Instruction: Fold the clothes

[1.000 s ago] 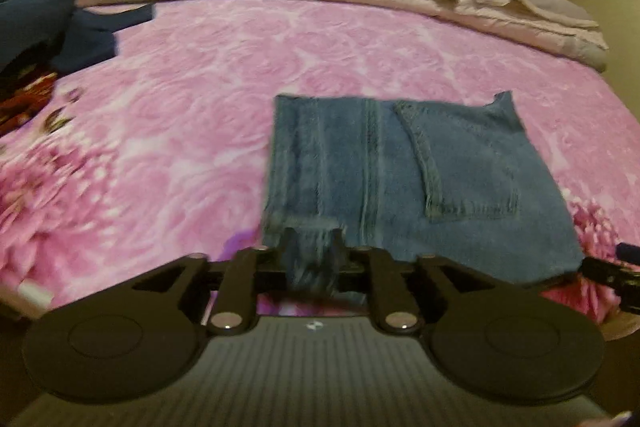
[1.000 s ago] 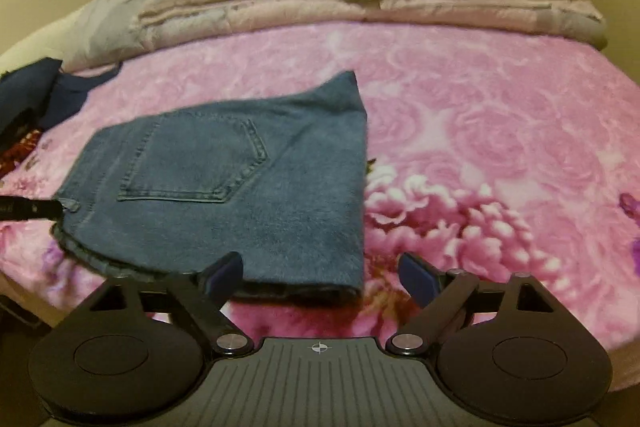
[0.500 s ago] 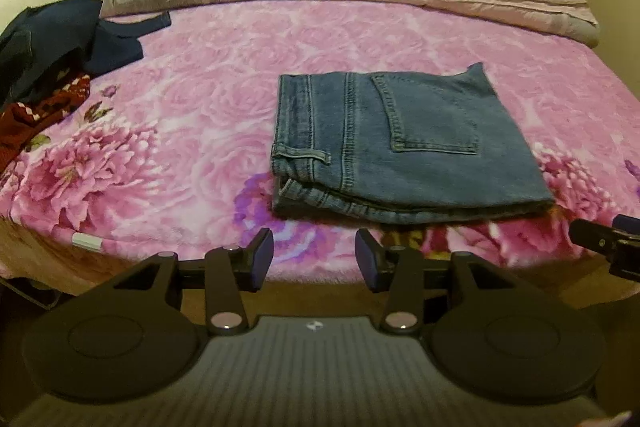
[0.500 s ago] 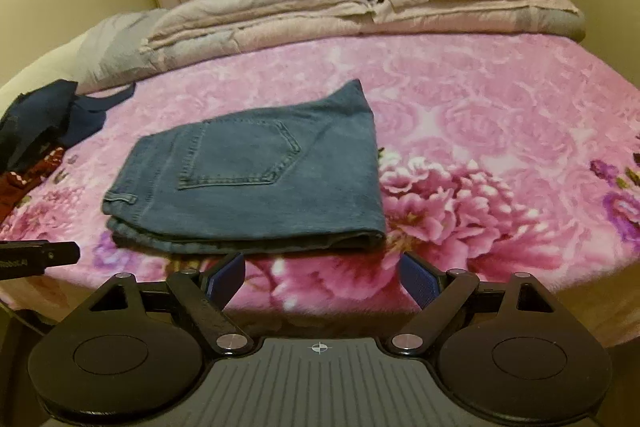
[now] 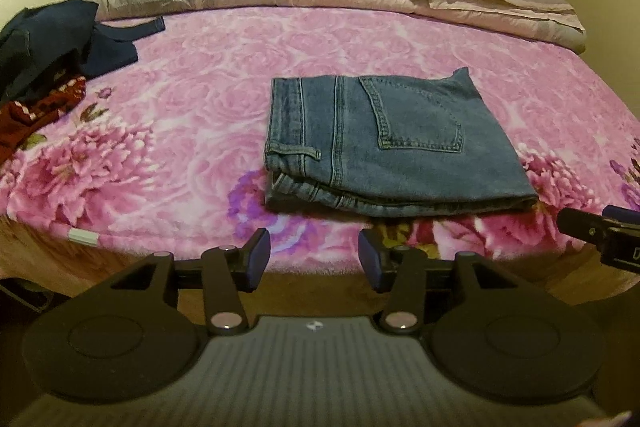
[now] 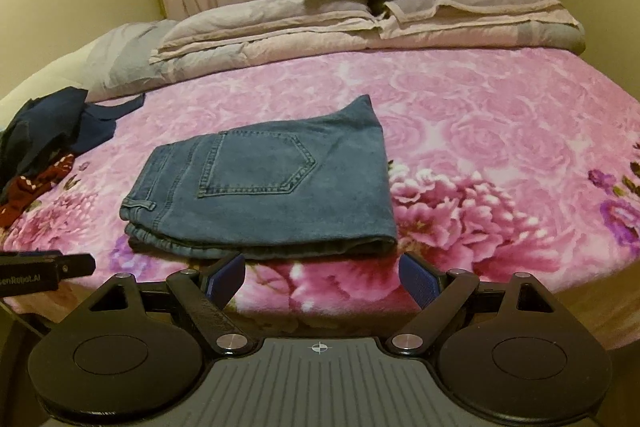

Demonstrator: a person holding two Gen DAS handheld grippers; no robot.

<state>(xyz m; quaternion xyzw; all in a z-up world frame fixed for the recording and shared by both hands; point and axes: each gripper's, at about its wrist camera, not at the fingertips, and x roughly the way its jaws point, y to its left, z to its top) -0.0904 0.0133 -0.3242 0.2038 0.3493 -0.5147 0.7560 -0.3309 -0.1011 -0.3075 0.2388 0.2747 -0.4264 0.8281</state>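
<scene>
Change: both grippers drawn back off the jeans (image 5: 384,143); belt loop let go.
Left gripper (image 5: 314,259): jaws just been opening, about half apart, empty.
Right gripper (image 6: 322,279): wide apart, empty.
Jeans: folded, pocket up, near bed (image 5: 192,107) edge.
Pile (image 5: 44,63): dark clothes, far left.

Dim, warm yellowish indoor light; both views sharp ahead of the tool, fisheye bending and dark vignetting at corners.
</scene>
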